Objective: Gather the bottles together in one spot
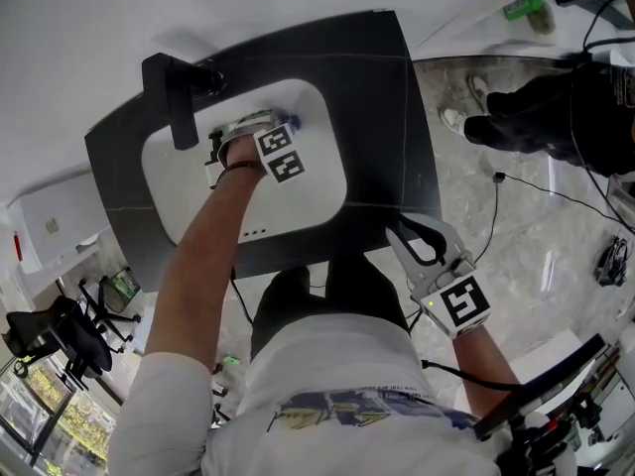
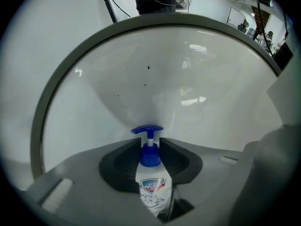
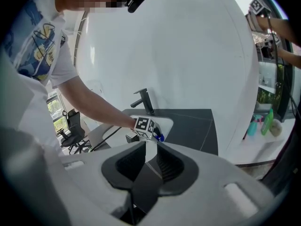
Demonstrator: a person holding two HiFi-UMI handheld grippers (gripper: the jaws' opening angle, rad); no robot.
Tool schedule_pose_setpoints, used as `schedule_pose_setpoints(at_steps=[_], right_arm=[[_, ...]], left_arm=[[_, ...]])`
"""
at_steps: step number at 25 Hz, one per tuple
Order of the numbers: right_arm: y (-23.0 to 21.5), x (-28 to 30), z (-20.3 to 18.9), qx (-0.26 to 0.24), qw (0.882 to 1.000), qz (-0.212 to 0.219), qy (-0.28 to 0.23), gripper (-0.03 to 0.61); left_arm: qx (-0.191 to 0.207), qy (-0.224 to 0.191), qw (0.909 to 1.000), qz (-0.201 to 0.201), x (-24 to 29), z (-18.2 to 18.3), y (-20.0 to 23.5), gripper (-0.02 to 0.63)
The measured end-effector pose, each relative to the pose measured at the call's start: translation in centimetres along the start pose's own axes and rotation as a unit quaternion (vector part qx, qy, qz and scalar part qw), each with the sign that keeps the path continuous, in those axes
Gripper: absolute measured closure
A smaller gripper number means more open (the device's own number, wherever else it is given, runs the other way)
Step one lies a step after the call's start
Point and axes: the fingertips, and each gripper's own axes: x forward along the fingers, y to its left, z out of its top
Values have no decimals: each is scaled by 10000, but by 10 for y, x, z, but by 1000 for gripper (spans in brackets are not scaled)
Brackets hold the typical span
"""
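In the white sink basin (image 1: 174,181), set into the dark counter (image 1: 387,97): my left claw (image 2: 149,147), clamped on the pump bottle (image 2: 151,185), white body, blue pump head, basin wall curving close ahead. At the counter's near right corner: my right claw (image 3: 151,147), jaws a slim gap apart, nothing between, well apart from the left. Black faucet (image 1: 177,102) on the basin rim, just beside my left claw. Off the counter: green bottle (image 1: 524,8) on a white ledge; person in dark clothing (image 1: 556,117) on the marble floor (image 1: 496,256).
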Motion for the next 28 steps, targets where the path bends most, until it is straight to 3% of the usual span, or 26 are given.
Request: schedule_pose_setpoints(at_steps=[9,15,18,23,28], right_arm=[[4,11,10,-83,9999,128,-71,508],[10,16,19,-222,9995,229,-72,508],[12,18,22,-260,9993,243,-64,508],[19,23,26,-338,9989,307,-69,508],[27,29,30,-384,9985,375,-84,508]], left_arm=[[-546,-597,9960,387,-38,14,8,489],[-1405,-1286,9783,819,-72,18,21,489],[-2028,-1776,9587,905,-90,20,29,489],[-2840,-2530,9172,1183,-125,24,46,489],[-3496,-3018,8718,1632,-168,20,72,489]])
